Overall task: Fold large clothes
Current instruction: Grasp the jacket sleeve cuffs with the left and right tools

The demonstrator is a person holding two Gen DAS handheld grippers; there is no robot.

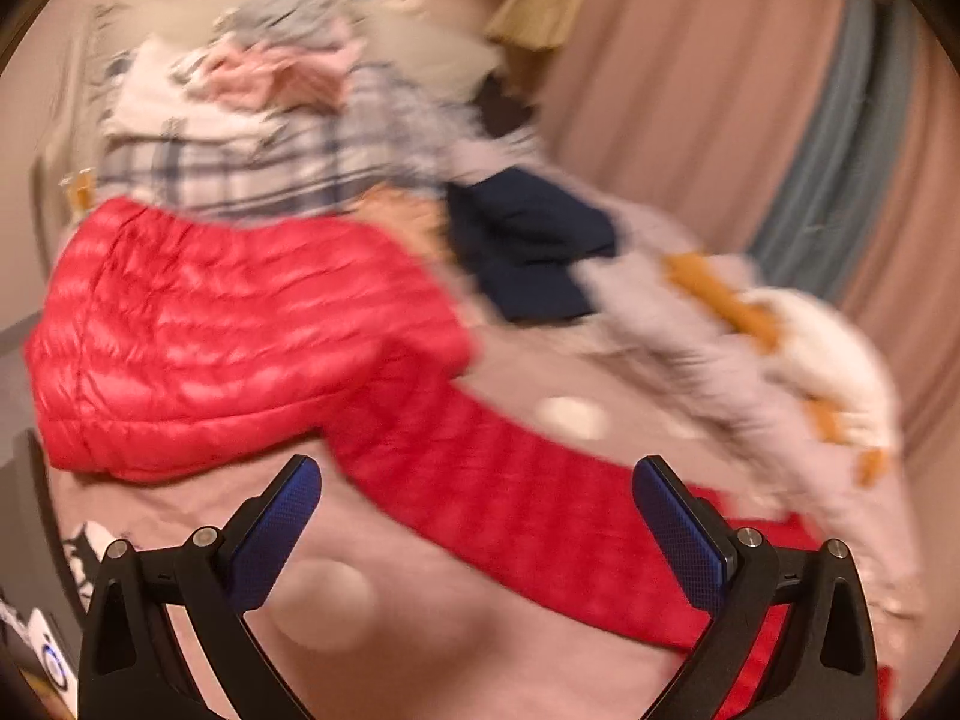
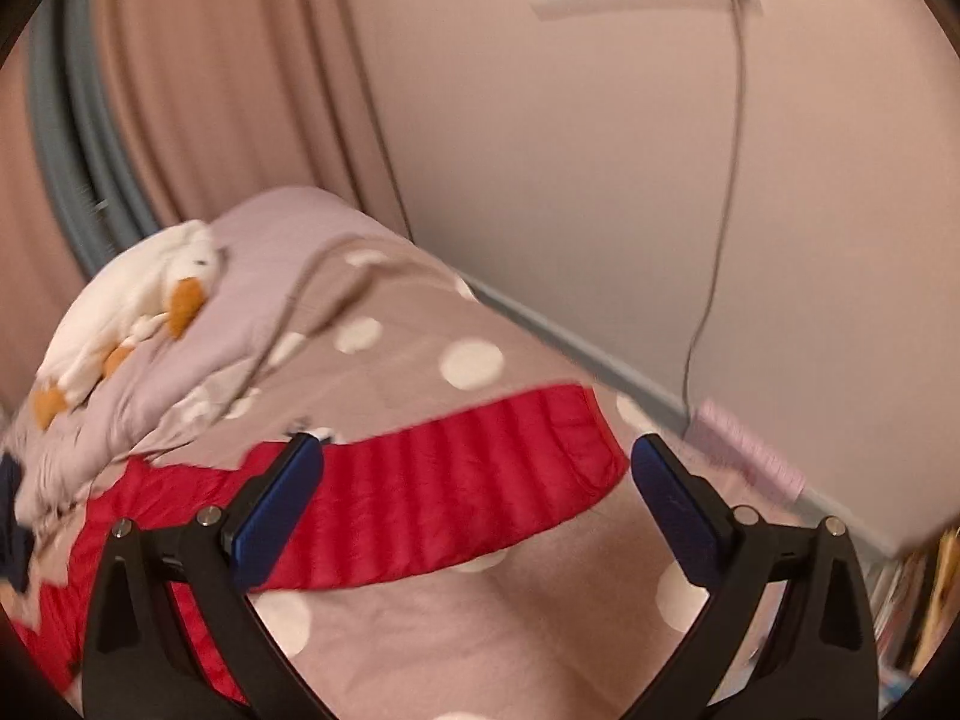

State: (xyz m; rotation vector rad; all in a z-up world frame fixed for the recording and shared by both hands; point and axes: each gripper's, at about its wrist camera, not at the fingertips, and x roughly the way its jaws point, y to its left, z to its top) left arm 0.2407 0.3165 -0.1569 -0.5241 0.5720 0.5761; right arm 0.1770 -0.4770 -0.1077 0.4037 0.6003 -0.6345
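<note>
A red quilted puffer jacket (image 1: pixel 228 336) lies on a pink bedspread with white dots (image 1: pixel 384 648). Its body is bunched at the left and one sleeve (image 1: pixel 516 516) stretches out toward the lower right. My left gripper (image 1: pixel 477 516) hovers open above that sleeve, holding nothing. In the right wrist view the same sleeve (image 2: pixel 468 480) runs across the bedspread (image 2: pixel 456 618), its cuff end at the right. My right gripper (image 2: pixel 477 504) is open over the sleeve, nothing between its blue pads (image 2: pixel 276 510). Both views are motion-blurred.
A heap of other clothes (image 1: pixel 282 120), plaid, pink and grey, rises behind the jacket, with a navy garment (image 1: pixel 528 246) beside it. A white plush duck (image 2: pixel 132 306) lies on a crumpled lilac blanket (image 2: pixel 282 252). Curtains (image 2: pixel 216 78) and a wall (image 2: pixel 570 180) with a hanging cable border the bed.
</note>
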